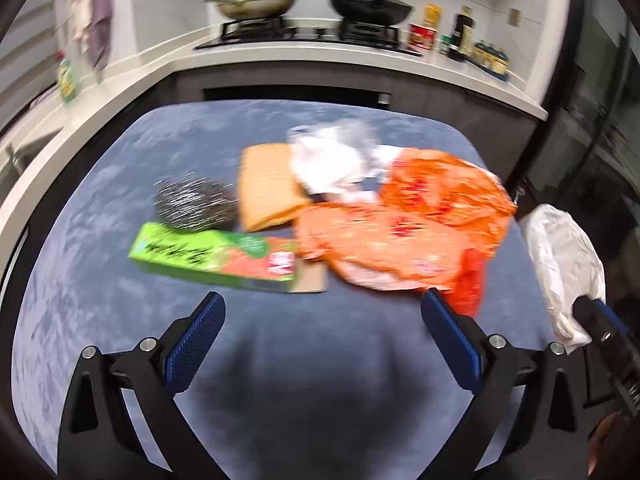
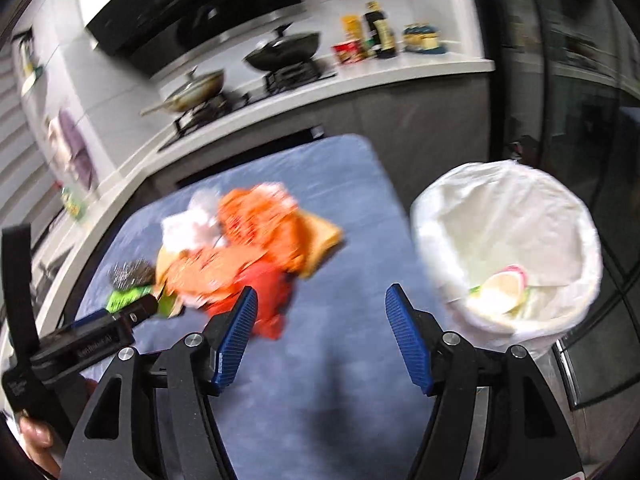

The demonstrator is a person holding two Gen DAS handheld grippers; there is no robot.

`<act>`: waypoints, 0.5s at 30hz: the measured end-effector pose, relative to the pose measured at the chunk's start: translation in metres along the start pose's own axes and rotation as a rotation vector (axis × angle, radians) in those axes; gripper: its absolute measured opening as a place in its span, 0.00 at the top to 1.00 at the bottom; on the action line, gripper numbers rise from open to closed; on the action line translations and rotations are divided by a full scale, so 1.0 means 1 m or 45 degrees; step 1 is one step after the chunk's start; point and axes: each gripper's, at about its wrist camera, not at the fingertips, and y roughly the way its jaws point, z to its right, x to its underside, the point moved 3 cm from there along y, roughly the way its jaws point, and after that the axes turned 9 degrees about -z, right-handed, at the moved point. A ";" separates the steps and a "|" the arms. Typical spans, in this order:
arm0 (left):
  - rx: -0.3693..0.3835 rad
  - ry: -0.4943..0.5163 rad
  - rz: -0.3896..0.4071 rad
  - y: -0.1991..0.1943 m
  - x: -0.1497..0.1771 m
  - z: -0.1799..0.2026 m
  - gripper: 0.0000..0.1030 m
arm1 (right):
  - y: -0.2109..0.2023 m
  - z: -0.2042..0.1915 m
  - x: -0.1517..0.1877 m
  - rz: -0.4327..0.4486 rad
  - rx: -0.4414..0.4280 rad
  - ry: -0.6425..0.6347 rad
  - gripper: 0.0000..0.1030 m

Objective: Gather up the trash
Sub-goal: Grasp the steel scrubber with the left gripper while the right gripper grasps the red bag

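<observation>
On the blue table point(image 1: 120, 312) lies a heap of trash: orange plastic wrappers point(image 1: 404, 224), crumpled white plastic point(image 1: 332, 160), a green box point(image 1: 212, 256), a steel scourer point(image 1: 196, 204) and a tan sponge cloth point(image 1: 268, 188). My left gripper point(image 1: 322, 312) is open and empty, just short of the box and wrappers. My right gripper point(image 2: 320, 304) is open and empty, its left fingertip point(image 2: 244, 312) close to the orange and red wrappers point(image 2: 256, 260). A bin lined with a white bag point(image 2: 508, 216) stands right of the table and holds some trash point(image 2: 500, 284).
A kitchen counter point(image 1: 360, 64) runs behind the table with a hob, two pans point(image 1: 372, 4) and several bottles point(image 1: 464, 36). Cloths point(image 1: 96, 16) hang at the back left. A dark glass door point(image 2: 580, 100) is on the right. The left gripper's body point(image 2: 92, 332) shows in the right wrist view.
</observation>
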 end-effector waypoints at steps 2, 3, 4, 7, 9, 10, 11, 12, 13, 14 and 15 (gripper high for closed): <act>-0.016 -0.030 0.002 -0.001 0.002 -0.017 0.09 | 0.010 -0.019 0.005 -0.034 -0.015 -0.039 0.38; -0.024 -0.050 0.002 -0.001 0.002 -0.028 0.09 | 0.015 -0.027 0.007 -0.047 -0.016 -0.058 0.38; -0.033 -0.066 -0.001 0.000 0.002 -0.037 0.09 | 0.021 -0.036 0.010 -0.064 -0.021 -0.079 0.38; -0.044 -0.107 0.003 -0.001 0.001 -0.057 0.09 | 0.035 -0.054 0.013 -0.092 -0.024 -0.110 0.38; -0.050 -0.127 0.002 0.000 0.002 -0.068 0.09 | 0.043 -0.060 0.011 -0.094 -0.022 -0.116 0.38; -0.053 -0.133 0.000 0.000 0.002 -0.073 0.09 | 0.047 -0.062 0.009 -0.092 -0.015 -0.114 0.38; -0.056 -0.138 0.000 0.001 0.003 -0.077 0.09 | 0.054 -0.064 0.007 -0.100 -0.002 -0.108 0.38; -0.058 -0.144 0.000 0.002 0.004 -0.080 0.09 | 0.057 -0.062 0.006 -0.103 -0.002 -0.100 0.38; -0.060 -0.148 -0.002 0.003 0.003 -0.083 0.09 | 0.062 -0.062 0.004 -0.100 0.003 -0.086 0.38; -0.061 -0.156 -0.003 0.004 0.002 -0.087 0.09 | 0.065 -0.061 0.003 -0.101 0.008 -0.077 0.38; -0.058 -0.165 -0.005 0.005 0.002 -0.090 0.09 | 0.069 -0.060 0.001 -0.109 0.011 -0.065 0.38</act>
